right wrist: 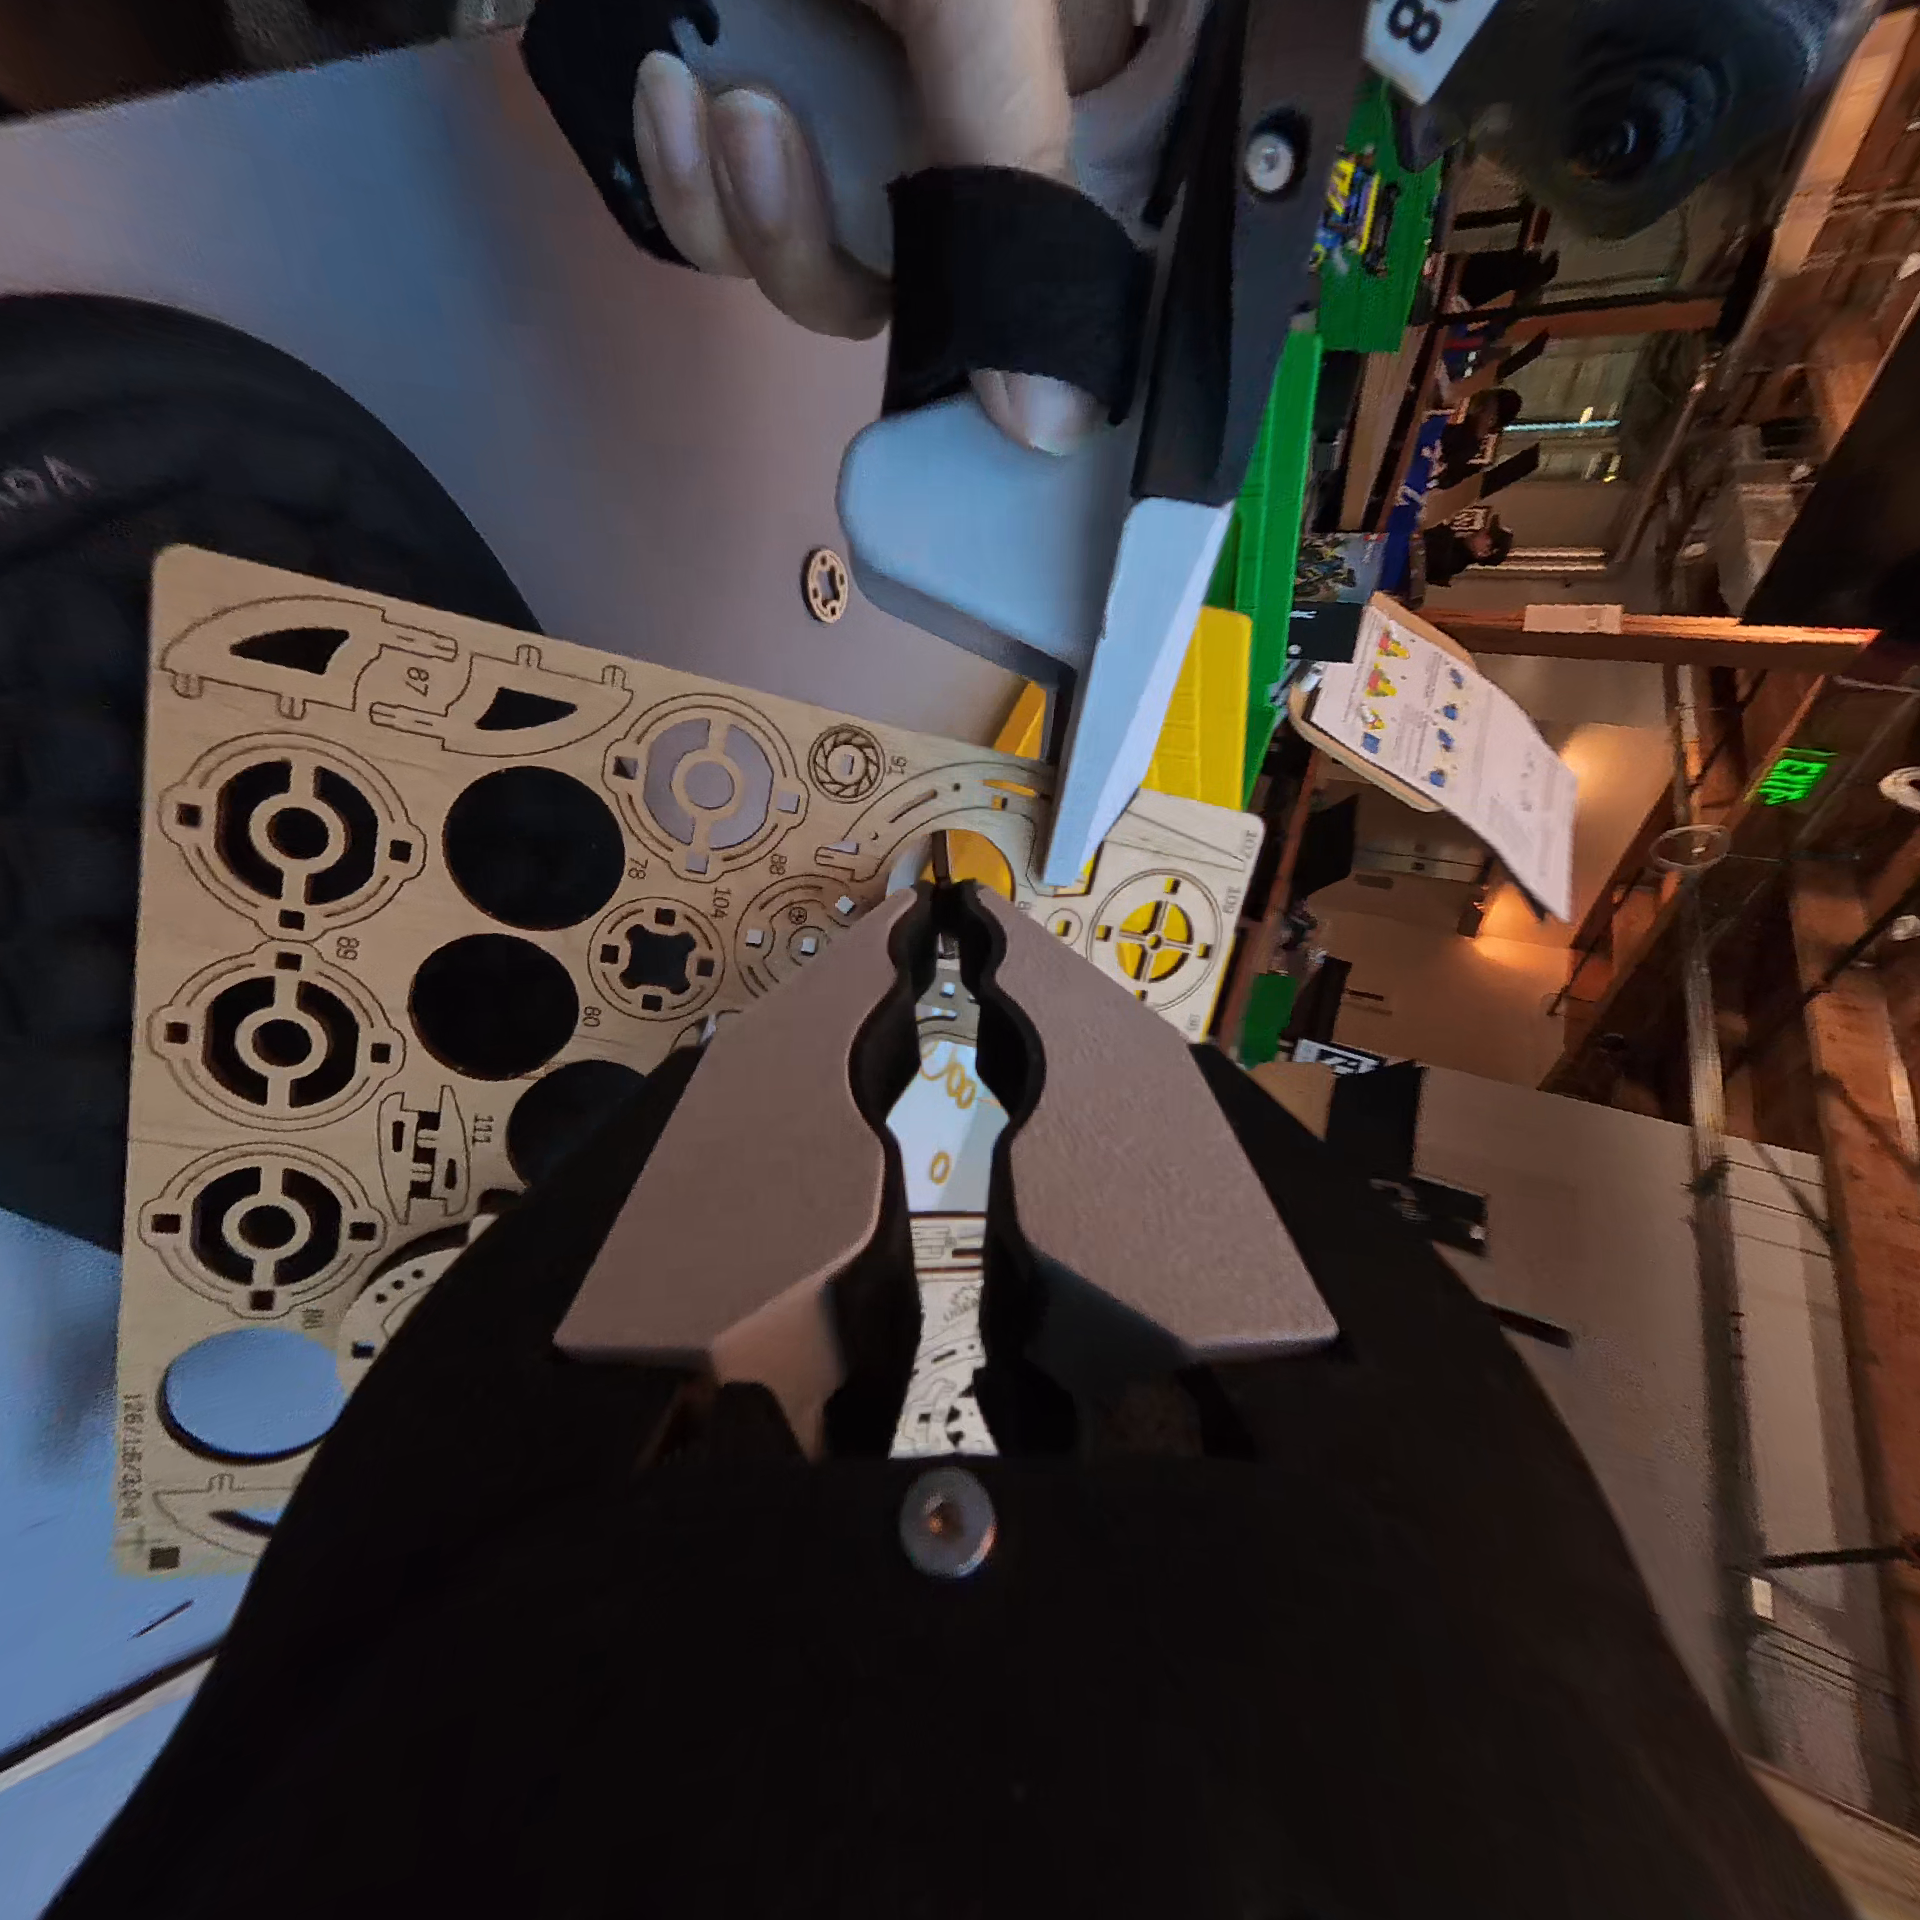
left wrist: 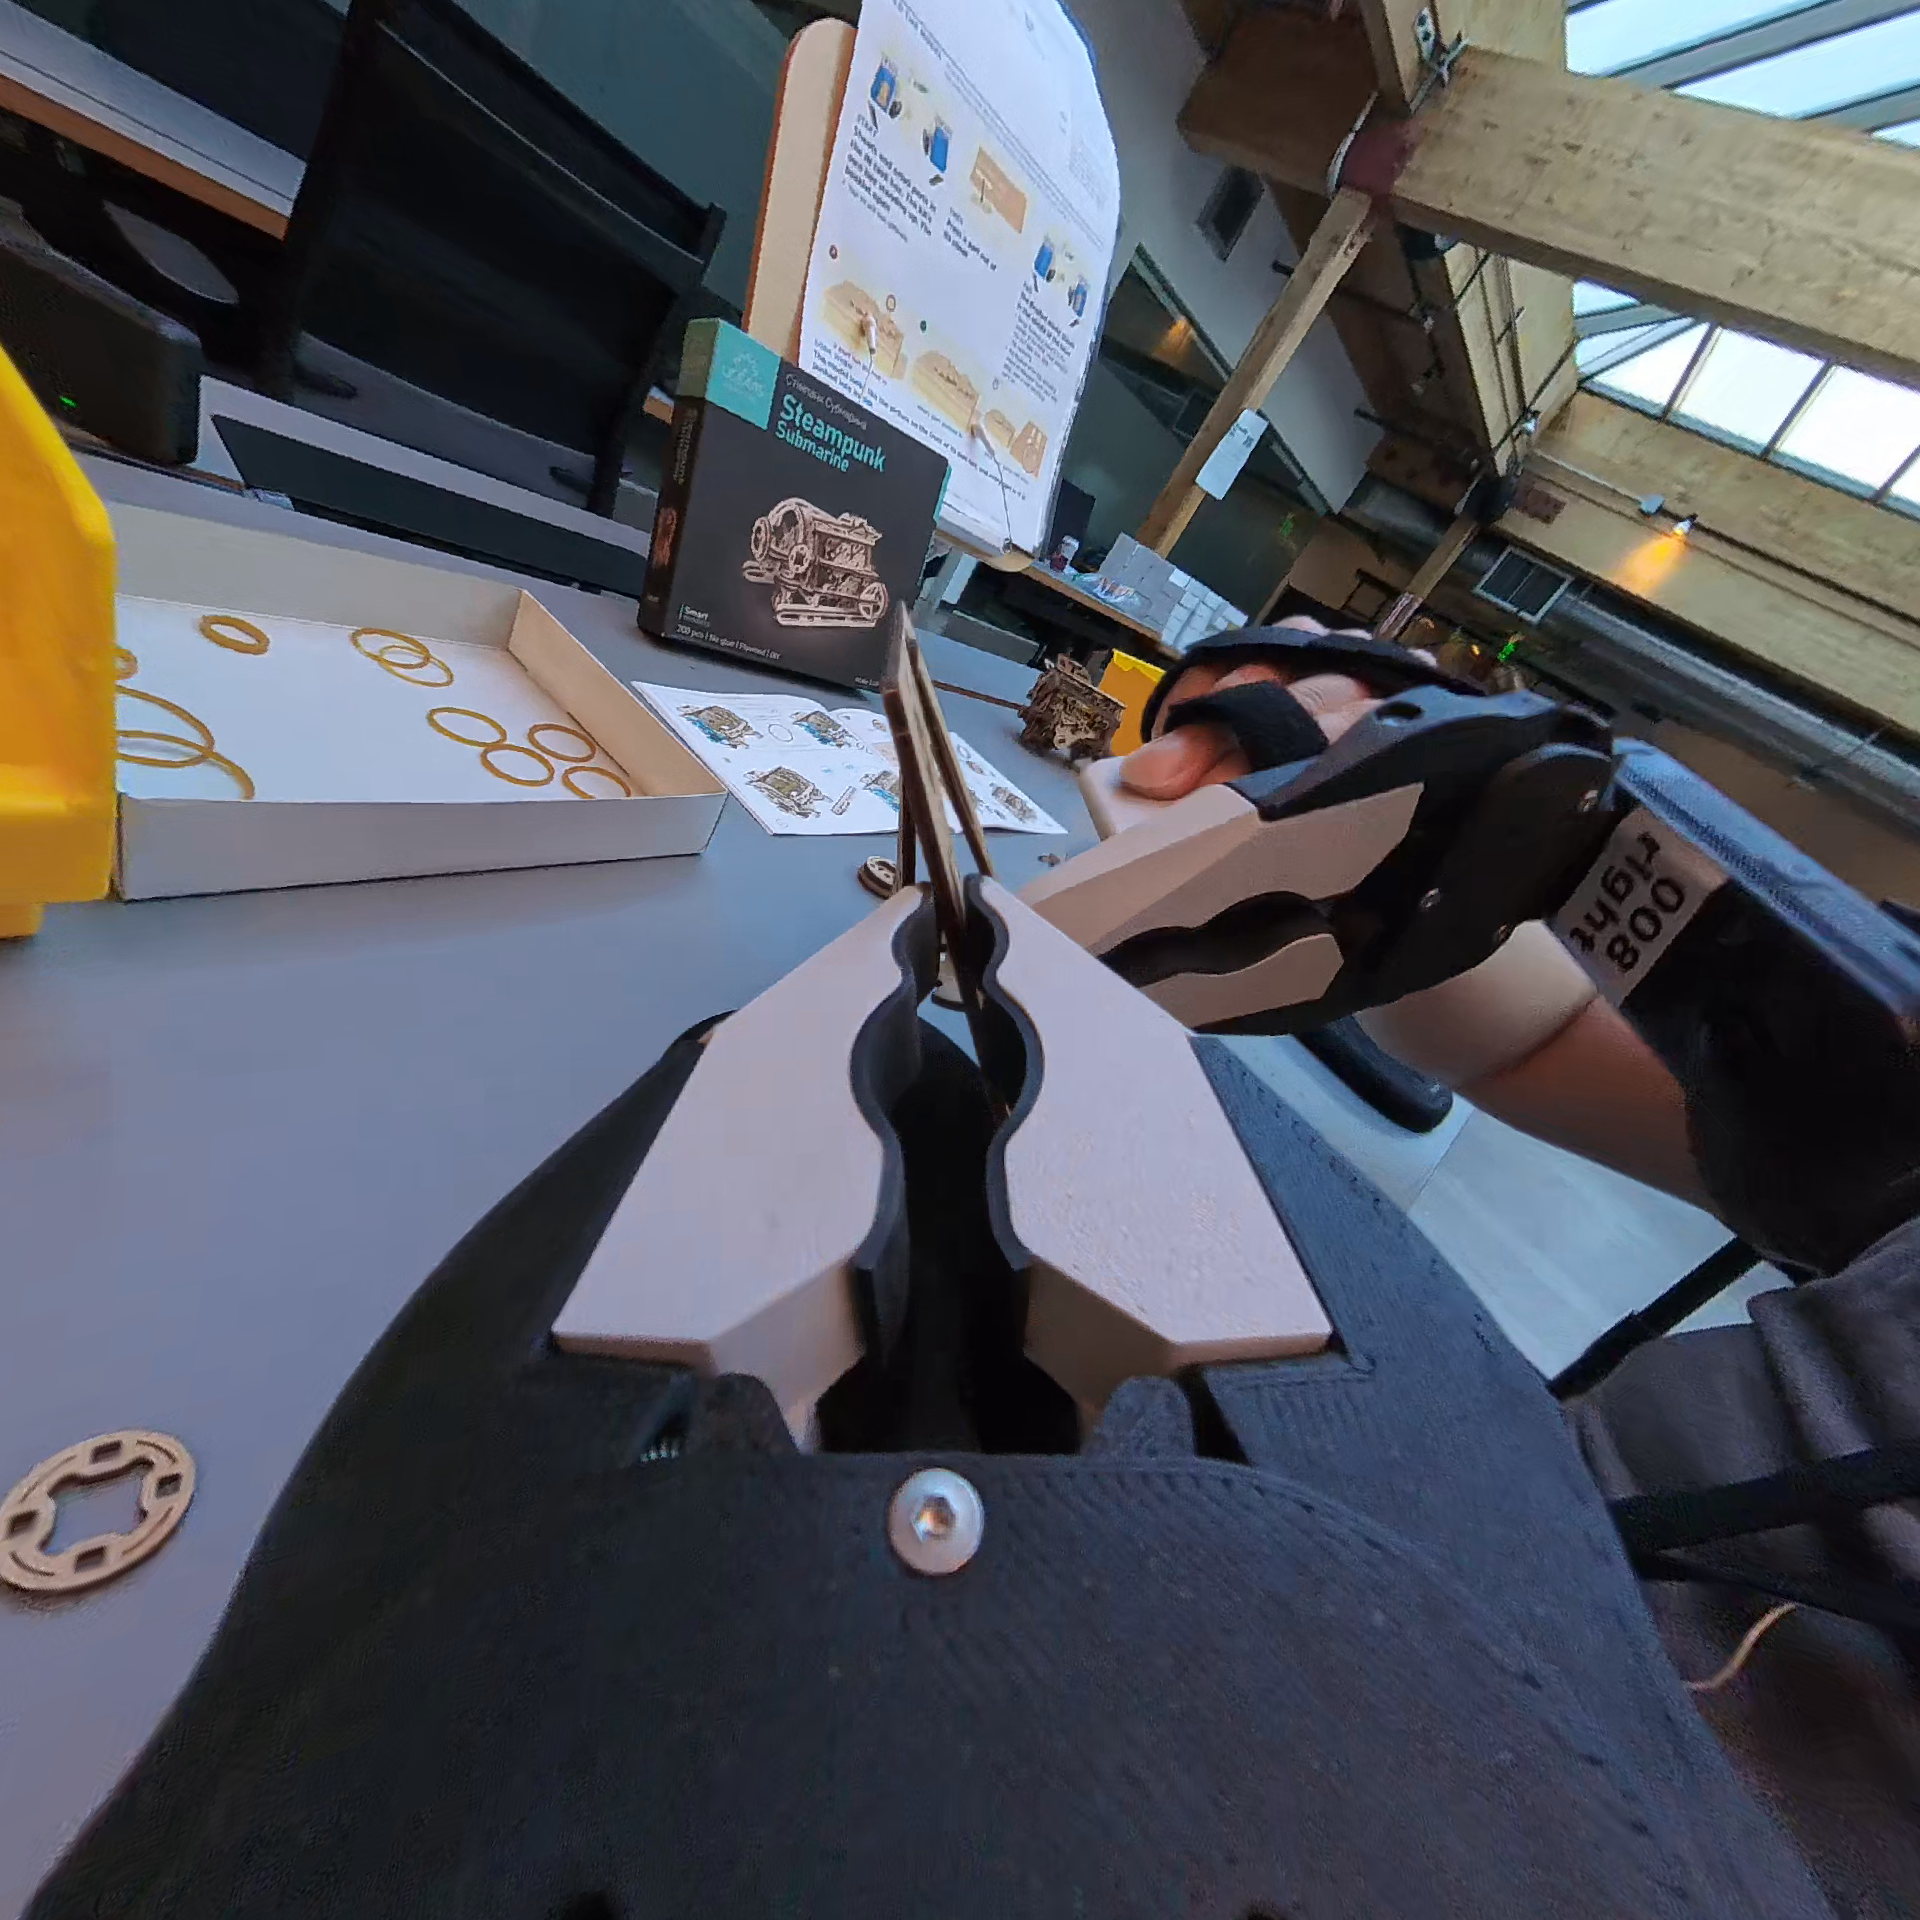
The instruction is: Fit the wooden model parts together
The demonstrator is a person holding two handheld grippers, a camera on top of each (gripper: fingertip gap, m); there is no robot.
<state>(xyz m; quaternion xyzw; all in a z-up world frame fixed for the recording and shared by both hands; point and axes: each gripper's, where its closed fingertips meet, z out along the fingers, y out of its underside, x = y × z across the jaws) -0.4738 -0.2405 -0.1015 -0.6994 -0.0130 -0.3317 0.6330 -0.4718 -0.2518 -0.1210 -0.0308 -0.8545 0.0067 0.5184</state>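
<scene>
The left tool [left wrist: 943, 904] clamps a wooden sheet [right wrist: 416, 935] upright on edge. The right tool [right wrist: 940, 896], tips nearly closed, meets its face; whether it grips is unclear. Pressing parts out gently should avoid snapping.

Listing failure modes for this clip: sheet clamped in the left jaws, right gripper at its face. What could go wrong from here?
1. The left gripper holds the thin wooden sheet by one edge only. If the right gripper, shut and tip-on to the sheet's face, pushes, the sheet may pivot or crack.
2. A freed part could drop past the edge of the table, which lies close beside both grippers.
</scene>
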